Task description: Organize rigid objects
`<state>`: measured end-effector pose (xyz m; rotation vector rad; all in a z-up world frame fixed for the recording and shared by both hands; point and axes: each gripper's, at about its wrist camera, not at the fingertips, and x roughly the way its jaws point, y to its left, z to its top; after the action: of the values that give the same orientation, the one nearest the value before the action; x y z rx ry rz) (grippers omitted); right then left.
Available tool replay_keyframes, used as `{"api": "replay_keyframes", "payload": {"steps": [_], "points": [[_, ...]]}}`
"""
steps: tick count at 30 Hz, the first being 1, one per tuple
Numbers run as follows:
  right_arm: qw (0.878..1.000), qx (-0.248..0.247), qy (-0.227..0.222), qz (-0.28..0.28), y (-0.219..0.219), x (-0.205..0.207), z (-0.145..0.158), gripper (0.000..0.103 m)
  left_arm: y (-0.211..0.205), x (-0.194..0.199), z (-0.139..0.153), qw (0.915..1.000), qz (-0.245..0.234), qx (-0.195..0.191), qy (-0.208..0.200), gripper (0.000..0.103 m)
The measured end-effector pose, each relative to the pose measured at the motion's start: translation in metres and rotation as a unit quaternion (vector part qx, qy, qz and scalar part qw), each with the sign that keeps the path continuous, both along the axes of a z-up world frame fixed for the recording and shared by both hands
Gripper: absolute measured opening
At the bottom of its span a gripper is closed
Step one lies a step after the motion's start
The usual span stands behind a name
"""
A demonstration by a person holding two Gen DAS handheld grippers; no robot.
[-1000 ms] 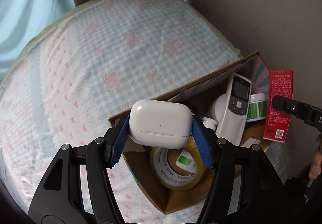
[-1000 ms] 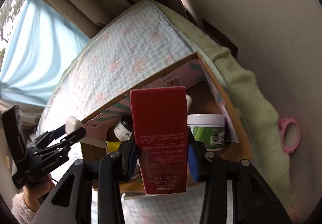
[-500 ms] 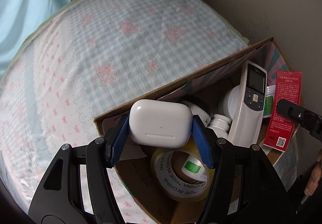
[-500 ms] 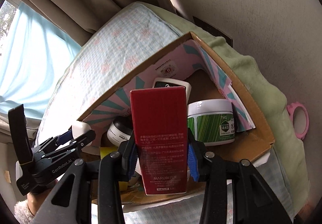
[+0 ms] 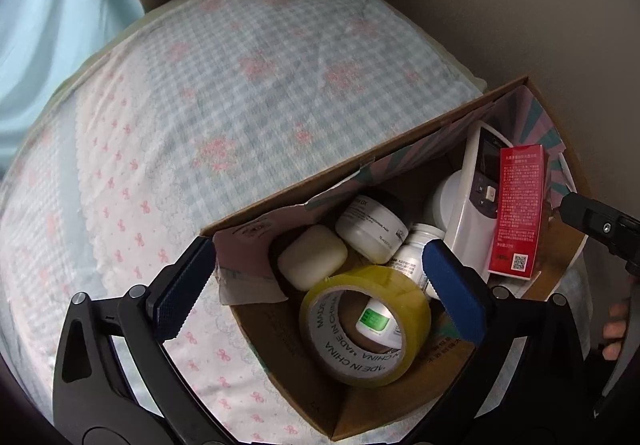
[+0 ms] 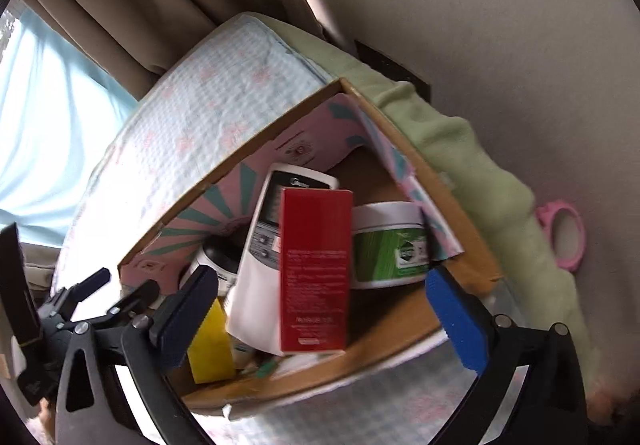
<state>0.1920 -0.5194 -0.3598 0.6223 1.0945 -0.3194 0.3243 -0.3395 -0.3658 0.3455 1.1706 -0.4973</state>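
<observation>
A: Two tools over one cardboard box (image 5: 404, 401) on the bed (image 5: 240, 93). Left tool (image 5: 316, 285): jaws opening, wide, nothing between the pads; the white earbud case (image 5: 313, 262) lies in the box beside the tape roll (image 5: 366, 323). Right tool (image 6: 320, 309): jaws opening too, pads clear of the red carton (image 6: 316, 269), which stands leaning on the white remote (image 6: 260, 257).

B: Risks?

A: Carton first. It stands tall on a narrow base (propped only by the remote), so I judge it could tip forward over the low front wall if a pad clips it on the way out. The green jar (image 6: 390, 247) sits just beside it and could get nudged.

B: And the left side?

A: One pad hangs over the torn box flap (image 5: 244, 257), the other just above a small white bottle (image 5: 412, 253). A slanted retreat could snag the flap and drag the box across the soft bedding.

B: Pose?

A: Both tools point steeply down into the box, the left at the near corner, the right at the far end. Fingers of the person's hand (image 5: 614, 329) show at the left view's edge.
</observation>
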Motion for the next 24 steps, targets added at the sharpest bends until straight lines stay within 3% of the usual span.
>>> {"api": "replay_keyframes", "payload": {"steps": [6,14,19,24], "points": [[1.0,0.006,0.012,0.015,0.001,-0.008,0.0,0.103,0.001,-0.007,0.016,0.9999,0.001,-0.008,-0.008,0.103],[1.0,0.002,-0.005,0.027,0.018,-0.018,0.017,0.103,0.009,-0.024,0.036,0.9997,0.003,-0.013,-0.021,0.103],[0.999,-0.011,-0.02,0.033,0.03,-0.024,0.035,0.103,0.019,-0.039,0.053,0.9992,0.006,-0.024,-0.032,0.103],[0.999,-0.023,-0.033,0.037,0.045,-0.035,0.069,0.103,0.043,-0.055,0.094,0.998,0.026,-0.035,-0.046,0.103]]}}
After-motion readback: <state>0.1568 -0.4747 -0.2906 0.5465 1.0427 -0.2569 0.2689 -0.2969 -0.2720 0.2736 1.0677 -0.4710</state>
